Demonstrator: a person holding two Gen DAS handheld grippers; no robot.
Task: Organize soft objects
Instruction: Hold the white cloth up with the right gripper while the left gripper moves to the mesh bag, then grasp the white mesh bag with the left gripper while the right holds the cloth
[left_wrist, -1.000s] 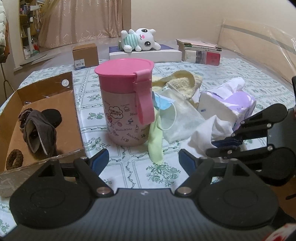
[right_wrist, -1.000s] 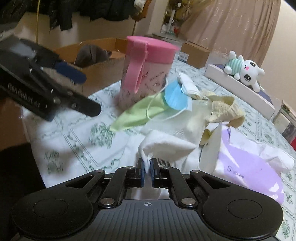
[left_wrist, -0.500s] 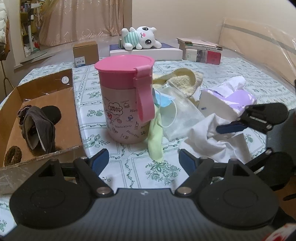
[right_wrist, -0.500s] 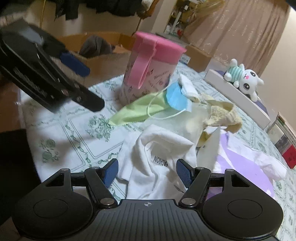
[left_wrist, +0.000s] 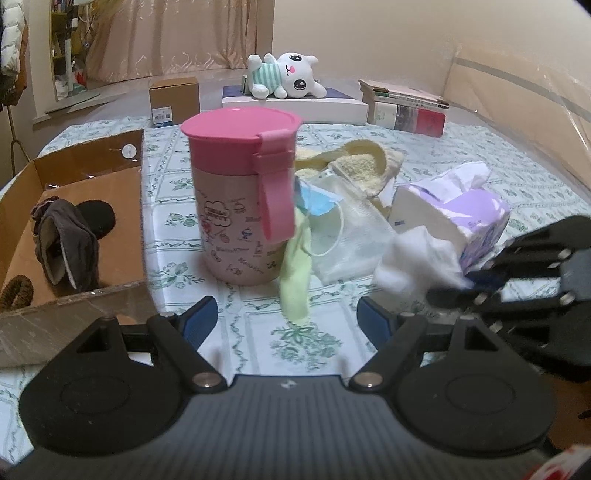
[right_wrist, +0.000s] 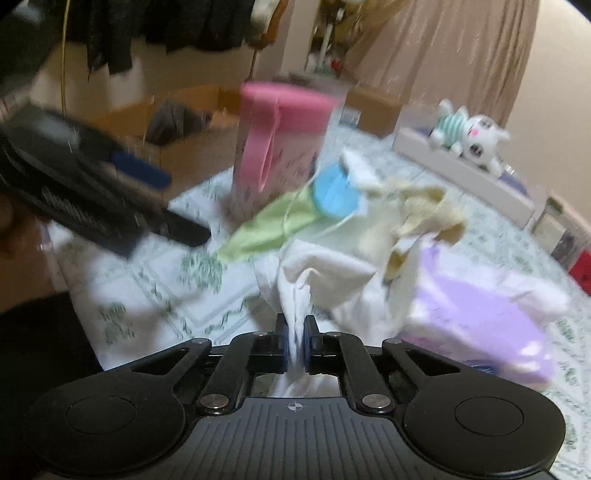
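The right tongs (right_wrist: 295, 341) have just closed and now clamp a white cloth (right_wrist: 317, 273), beside the purple tissue pack (right_wrist: 476, 317) on the table (left_wrist: 258, 332). The left tongs (left_wrist: 284, 317) stand apart, empty; the pink cup (left_wrist: 240, 199) is at their 12 o'clock.

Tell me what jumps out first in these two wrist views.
The pink-lidded cup stands upright mid-table, dominating both views, with a heap of soft things beside it: green cloth, blue mask, purple tissue pack. The right gripper has just closed on a white cloth; the cardboard box holding dark items sits at left.
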